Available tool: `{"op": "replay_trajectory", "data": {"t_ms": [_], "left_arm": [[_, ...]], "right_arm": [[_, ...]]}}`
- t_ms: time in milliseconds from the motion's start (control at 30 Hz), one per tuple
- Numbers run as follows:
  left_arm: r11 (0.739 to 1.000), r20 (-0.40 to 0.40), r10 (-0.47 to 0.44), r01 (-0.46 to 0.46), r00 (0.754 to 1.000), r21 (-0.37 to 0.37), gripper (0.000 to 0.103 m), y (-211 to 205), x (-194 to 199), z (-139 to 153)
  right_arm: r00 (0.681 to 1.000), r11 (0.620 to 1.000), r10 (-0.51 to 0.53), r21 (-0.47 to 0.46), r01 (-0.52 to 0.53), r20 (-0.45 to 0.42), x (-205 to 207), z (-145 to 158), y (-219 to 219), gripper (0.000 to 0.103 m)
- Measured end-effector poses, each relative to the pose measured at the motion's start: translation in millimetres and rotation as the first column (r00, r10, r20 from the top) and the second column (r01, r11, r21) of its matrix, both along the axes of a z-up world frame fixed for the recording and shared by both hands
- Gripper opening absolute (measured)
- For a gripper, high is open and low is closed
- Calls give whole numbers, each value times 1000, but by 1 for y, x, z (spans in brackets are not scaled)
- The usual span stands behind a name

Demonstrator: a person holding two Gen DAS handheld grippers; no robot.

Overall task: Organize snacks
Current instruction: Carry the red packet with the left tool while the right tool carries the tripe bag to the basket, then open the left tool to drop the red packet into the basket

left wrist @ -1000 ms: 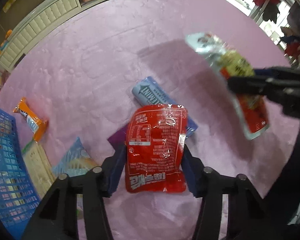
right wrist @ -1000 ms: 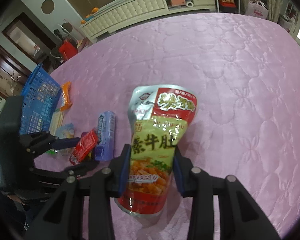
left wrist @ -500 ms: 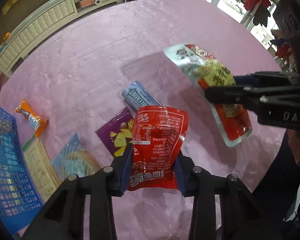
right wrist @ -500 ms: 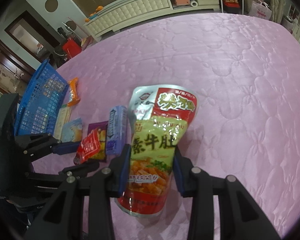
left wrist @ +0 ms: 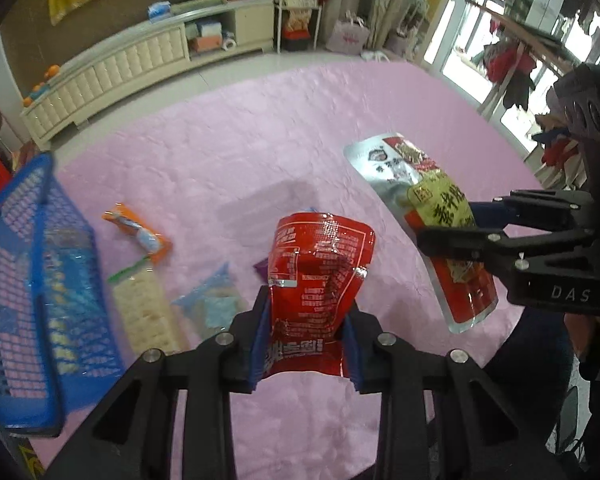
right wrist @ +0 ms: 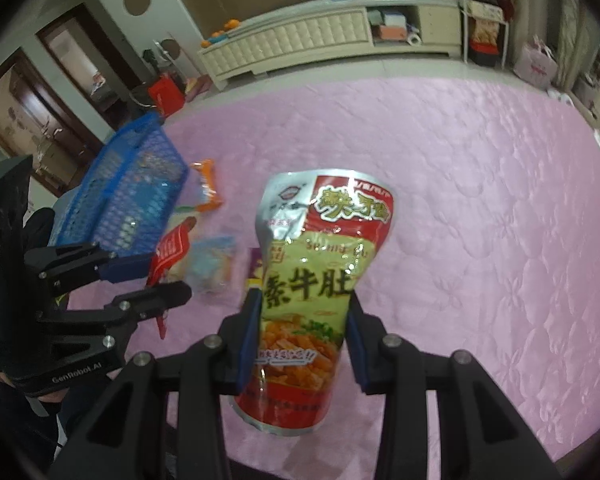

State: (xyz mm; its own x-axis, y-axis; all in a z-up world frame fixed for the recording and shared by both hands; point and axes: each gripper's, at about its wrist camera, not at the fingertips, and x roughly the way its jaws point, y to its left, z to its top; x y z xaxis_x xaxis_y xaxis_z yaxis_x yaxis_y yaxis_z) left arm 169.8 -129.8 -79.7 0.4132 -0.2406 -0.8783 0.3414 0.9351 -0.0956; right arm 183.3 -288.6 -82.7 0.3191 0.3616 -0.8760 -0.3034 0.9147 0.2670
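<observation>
My left gripper (left wrist: 306, 320) is shut on a crumpled red snack packet (left wrist: 318, 276), lifted above the pink quilted table (left wrist: 228, 152). My right gripper (right wrist: 302, 320) is shut on a tall silver, yellow and red snack pouch (right wrist: 324, 256), also off the table. In the left wrist view that pouch (left wrist: 428, 208) hangs at the right in the other gripper (left wrist: 456, 228). In the right wrist view the left gripper (right wrist: 152, 276) shows at the left with the red packet (right wrist: 172, 252). A blue basket (left wrist: 32, 288) stands at the table's left edge.
On the table beside the basket lie an orange wrapped bar (left wrist: 138, 234), a clear pack of pale crackers (left wrist: 144, 312) and a light blue packet (left wrist: 214, 304). A purple packet (left wrist: 262, 270) peeks out behind the red one. A cream cabinet (right wrist: 320, 44) lines the far wall.
Both grippers rose with their packets. The left jaws closed tighter, crumpling the red packet off the table. The views tilted up, and the basket and far cabinet came into view.
</observation>
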Motion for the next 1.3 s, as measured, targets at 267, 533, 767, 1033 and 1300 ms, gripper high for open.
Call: {"op": "replay_trajectory", "data": {"t_ms": [267, 533, 767, 1033, 1300], "left_arm": [[998, 89, 63, -62, 994, -18, 29, 46, -16, 43], [993, 149, 120, -120, 982, -11, 29, 104, -29, 67], [984, 184, 177, -179, 967, -7, 29, 145, -32, 78], [972, 183, 234, -235, 955, -18, 29, 201, -28, 73], [969, 114, 246, -248, 963, 5, 30, 221, -11, 39]], "right_arm": [[993, 996, 87, 14, -88, 80, -16, 39, 54, 43], [980, 987, 158, 23, -162, 124, -19, 60, 108, 43], [965, 975, 215, 17, -220, 151, -13, 73, 154, 43], [955, 963, 261, 32, -268, 139, -1, 62, 204, 43], [961, 963, 266, 20, -268, 79, 15, 33, 230, 43]]}}
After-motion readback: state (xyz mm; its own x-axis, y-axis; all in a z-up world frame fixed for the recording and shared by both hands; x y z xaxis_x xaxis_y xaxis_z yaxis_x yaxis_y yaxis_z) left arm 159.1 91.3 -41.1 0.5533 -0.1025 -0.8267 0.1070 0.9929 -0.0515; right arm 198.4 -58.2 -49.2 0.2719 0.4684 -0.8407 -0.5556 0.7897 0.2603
